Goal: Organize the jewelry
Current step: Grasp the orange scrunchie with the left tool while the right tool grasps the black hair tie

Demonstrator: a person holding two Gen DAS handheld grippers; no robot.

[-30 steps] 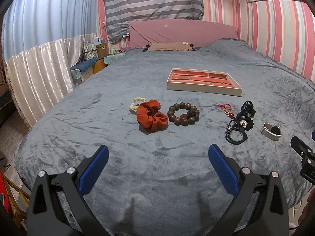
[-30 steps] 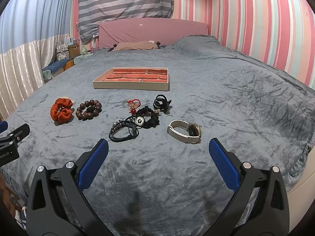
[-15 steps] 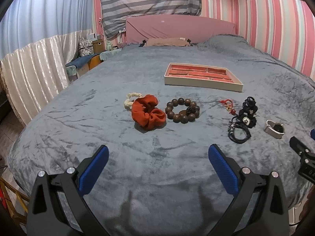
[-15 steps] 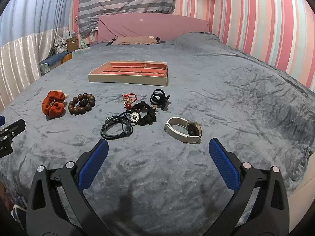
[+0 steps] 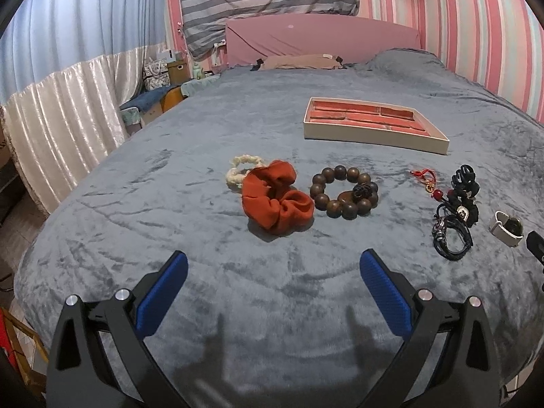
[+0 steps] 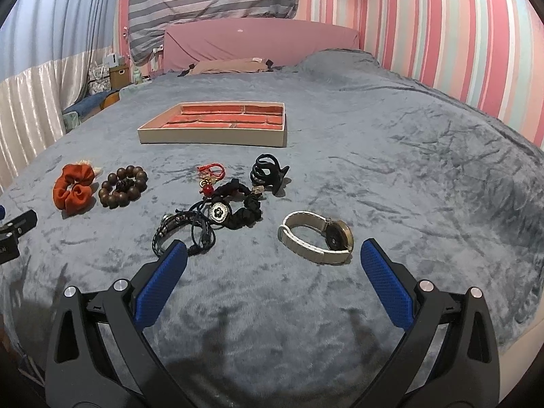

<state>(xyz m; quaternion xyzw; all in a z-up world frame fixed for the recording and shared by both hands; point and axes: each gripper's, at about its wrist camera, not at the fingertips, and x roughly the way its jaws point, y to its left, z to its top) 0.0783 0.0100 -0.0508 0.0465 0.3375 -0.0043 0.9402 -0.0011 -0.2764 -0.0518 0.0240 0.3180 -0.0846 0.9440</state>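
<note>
A beige tray with red compartments [image 5: 374, 134] [image 6: 210, 136] lies on the grey blanket. In front of it lie an orange scrunchie [image 5: 277, 200] [image 6: 73, 187], a cream braided band [image 5: 238, 170], a brown bead bracelet [image 5: 343, 192] [image 6: 123, 186], a red cord charm [image 5: 426, 182] [image 6: 210, 175], a black claw clip [image 6: 268, 173], black bands with a flower charm [image 6: 217, 216] and a white-strap watch [image 6: 316, 238] [image 5: 506, 227]. My left gripper [image 5: 273, 287] is open and empty, just short of the scrunchie. My right gripper [image 6: 273, 273] is open and empty, just short of the watch.
A pink headboard [image 5: 319, 39] and a tan pillow [image 5: 299, 62] are at the far end. Striped walls stand behind and right. Curtains and boxes [image 5: 170, 68] are to the left beyond the bed's edge.
Both grippers have moved forward and lower towards the jewelry, so the items look larger and nearer. Both stay open.
</note>
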